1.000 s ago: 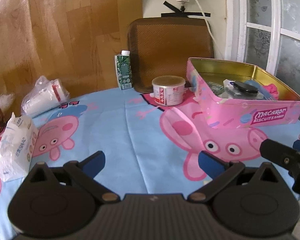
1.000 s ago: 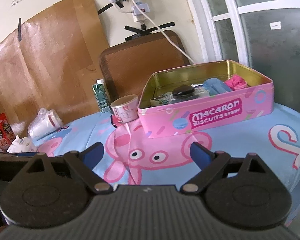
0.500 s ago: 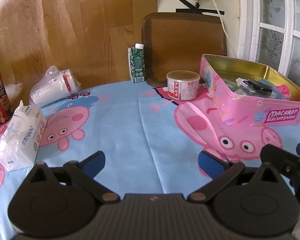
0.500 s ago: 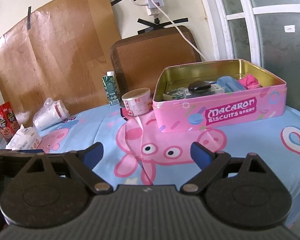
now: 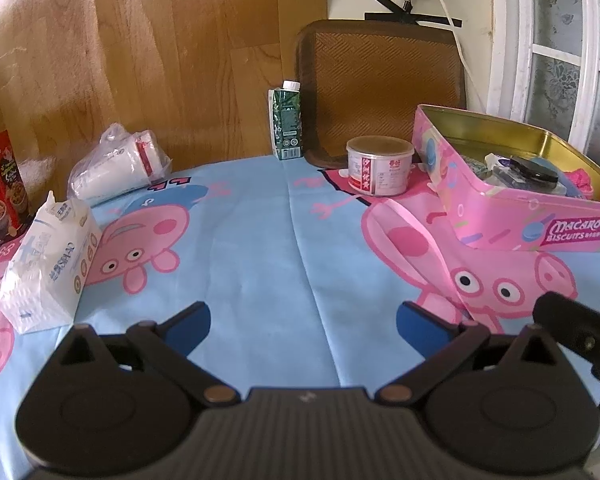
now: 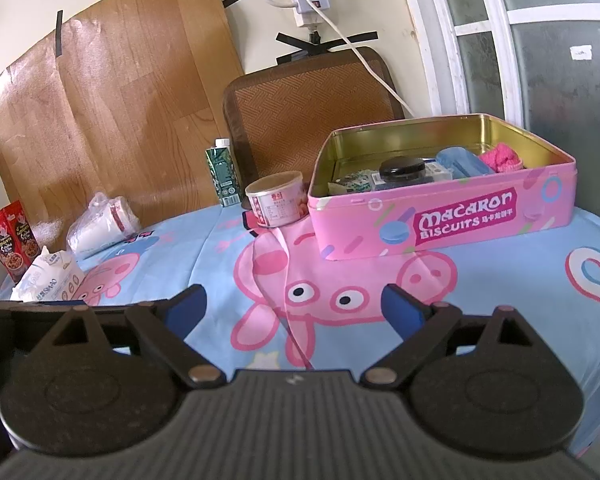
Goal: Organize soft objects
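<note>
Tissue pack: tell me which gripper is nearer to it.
Left. The left gripper hovers open just right of the tissue pack. The right gripper sits farther right, open, facing the pink tin.

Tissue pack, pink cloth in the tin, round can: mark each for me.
tissue pack [image 5: 48, 268], left wrist view, on its printed side face.
pink cloth [image 6: 500, 157], right wrist view, on its fuzzy top, inside the tin.
round can [image 5: 380, 166], left wrist view, on its label.

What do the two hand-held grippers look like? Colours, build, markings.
Both alike: the left hand-held gripper and right hand-held gripper have matte black ribbed bodies, two round black discs, black linkage arms with brass-coloured pins, triangular cut-outs and blue finger pads. No cables or sleeves visible.
</note>
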Motion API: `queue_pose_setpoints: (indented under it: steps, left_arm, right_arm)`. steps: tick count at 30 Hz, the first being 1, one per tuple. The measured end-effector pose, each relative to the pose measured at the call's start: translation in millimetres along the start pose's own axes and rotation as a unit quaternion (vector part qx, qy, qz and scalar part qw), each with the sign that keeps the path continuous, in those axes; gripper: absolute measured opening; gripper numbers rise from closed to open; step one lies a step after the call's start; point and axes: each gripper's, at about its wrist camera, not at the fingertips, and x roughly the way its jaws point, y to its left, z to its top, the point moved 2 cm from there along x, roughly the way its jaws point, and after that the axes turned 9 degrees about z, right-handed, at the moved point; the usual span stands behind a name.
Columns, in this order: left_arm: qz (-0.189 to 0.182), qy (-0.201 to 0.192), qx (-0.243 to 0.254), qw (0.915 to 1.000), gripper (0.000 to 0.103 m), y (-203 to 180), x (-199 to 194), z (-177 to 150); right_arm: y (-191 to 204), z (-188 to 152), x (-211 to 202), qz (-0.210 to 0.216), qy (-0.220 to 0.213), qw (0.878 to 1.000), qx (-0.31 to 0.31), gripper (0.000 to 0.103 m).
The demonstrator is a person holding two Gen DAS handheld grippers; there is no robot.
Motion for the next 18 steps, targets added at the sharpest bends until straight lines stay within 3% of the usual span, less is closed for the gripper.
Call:
queue_pose_setpoints:
  steps: [18]
  left_arm:
    - [0.0, 0.009, 0.003, 1.0, 0.103, 5.1, 8.0, -1.3]
  right_arm:
    - [-1.7, -3.7, 2.2, 0.003, 0.007, 1.0, 0.006, 0.096]
